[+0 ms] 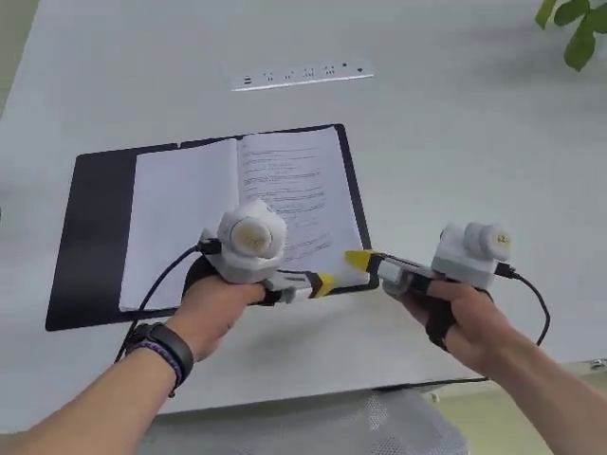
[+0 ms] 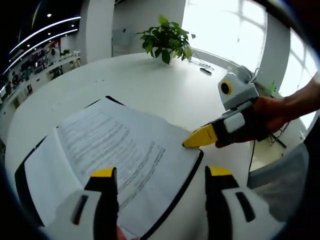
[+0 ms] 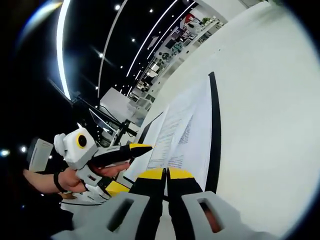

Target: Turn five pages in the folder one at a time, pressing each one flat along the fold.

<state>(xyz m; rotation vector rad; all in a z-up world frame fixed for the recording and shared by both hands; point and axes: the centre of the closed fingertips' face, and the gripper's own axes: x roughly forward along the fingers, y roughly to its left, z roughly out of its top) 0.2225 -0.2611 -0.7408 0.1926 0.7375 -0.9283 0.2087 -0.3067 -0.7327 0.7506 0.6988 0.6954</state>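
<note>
The folder (image 1: 95, 237) lies open on the white bench (image 1: 455, 142), its black cover showing around a blank sheet on the left and a printed page (image 1: 294, 190) on the right. The right gripper (image 3: 167, 174) has its jaws closed together at that page's lower right edge; whether a sheet is caught between them cannot be told. The left gripper (image 2: 162, 172) hangs over the folder's near right corner with its jaws spread wide and holding nothing, and a power strip (image 1: 302, 74) lies beyond the folder.

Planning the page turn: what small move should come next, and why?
Probably lift the right gripper slightly to raise the outer edge of the printed page: its shut jaws sit at that edge, the page lies flat, and the left gripper is open beside it.
</note>
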